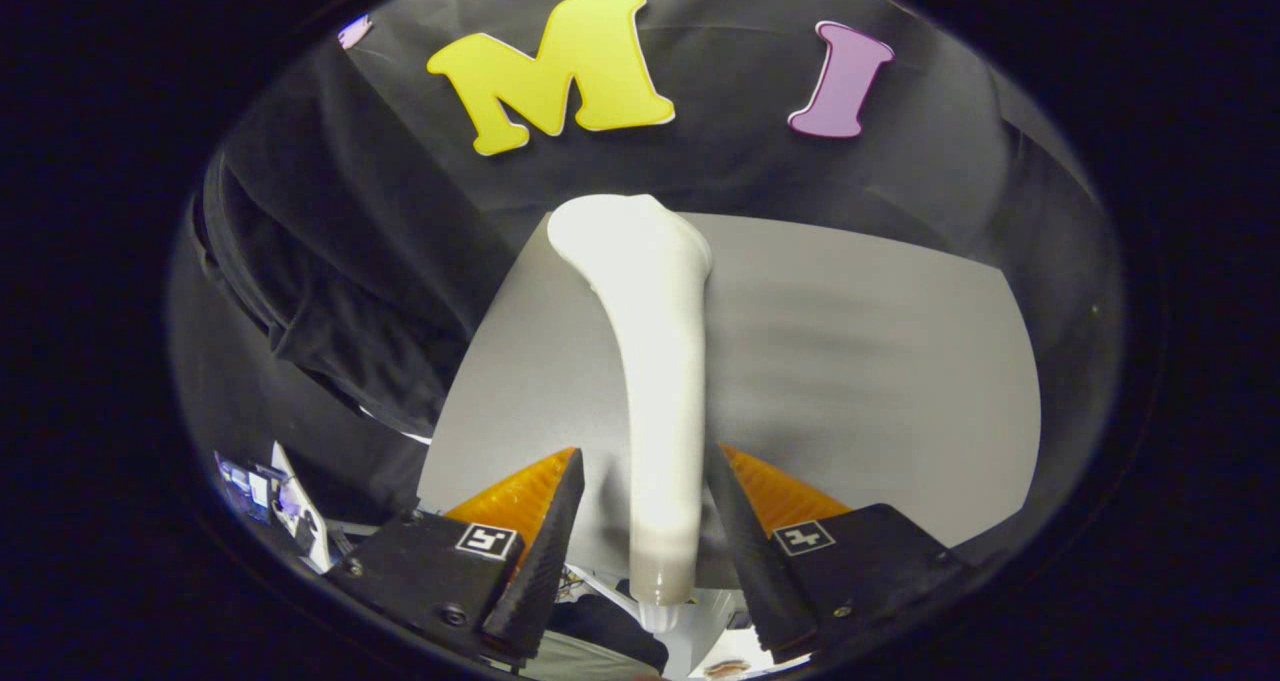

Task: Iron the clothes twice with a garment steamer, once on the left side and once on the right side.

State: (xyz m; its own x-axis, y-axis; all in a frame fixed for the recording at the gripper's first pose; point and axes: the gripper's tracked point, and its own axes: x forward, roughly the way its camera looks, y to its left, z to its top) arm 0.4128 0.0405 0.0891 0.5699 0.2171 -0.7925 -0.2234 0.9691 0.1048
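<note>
The tongs [645, 521] are clenched on the garment steamer [655, 361] at lower centre, its handle pinched between both fingers, head raised over the grey worktop [880, 361]. The dark clothes [340, 261] hang at upper left, probably its next target.

Grey table [860, 361] beyond the gripper [640, 521], fingers apart about the white steamer [655, 361]; dark garment [340, 291] hanging beside the table

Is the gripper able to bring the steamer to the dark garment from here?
Probably yes. The gripper has its jaws around the white steamer, and the dark garment hangs beside it with nothing between them; whether both jaws press on it is unclear.
</note>
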